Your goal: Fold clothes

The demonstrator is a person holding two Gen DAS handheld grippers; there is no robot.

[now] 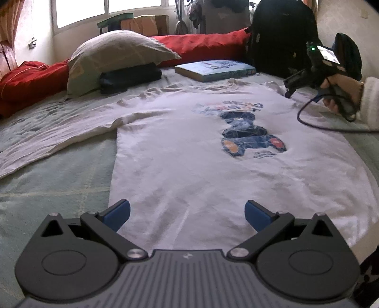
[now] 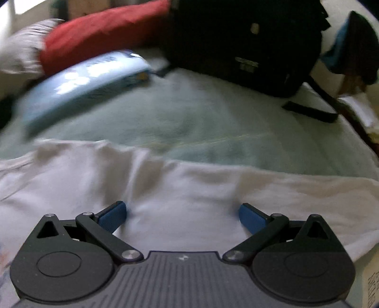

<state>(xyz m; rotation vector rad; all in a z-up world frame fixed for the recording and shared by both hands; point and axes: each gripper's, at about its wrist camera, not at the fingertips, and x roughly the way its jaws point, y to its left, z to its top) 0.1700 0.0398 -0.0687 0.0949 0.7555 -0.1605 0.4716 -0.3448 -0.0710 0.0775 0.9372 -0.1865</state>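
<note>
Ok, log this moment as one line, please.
phase: pre-grasp | white T-shirt: flat on bed, unfolded | left gripper: open over hem | right gripper: open over shoulder edge | nothing held

Black grippers [image 1: 187, 214], blue pads [image 1: 118, 213]; fuzzy white sleeve [image 1: 370, 101].

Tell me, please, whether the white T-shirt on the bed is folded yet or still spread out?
Spread out. The white T-shirt lies flat on the bed, print up, one sleeve stretched sideways, no fold visible.

Daylight from blown-out window [image 1: 94, 11], right view motion-blurred, fisheye-curved edges
</note>
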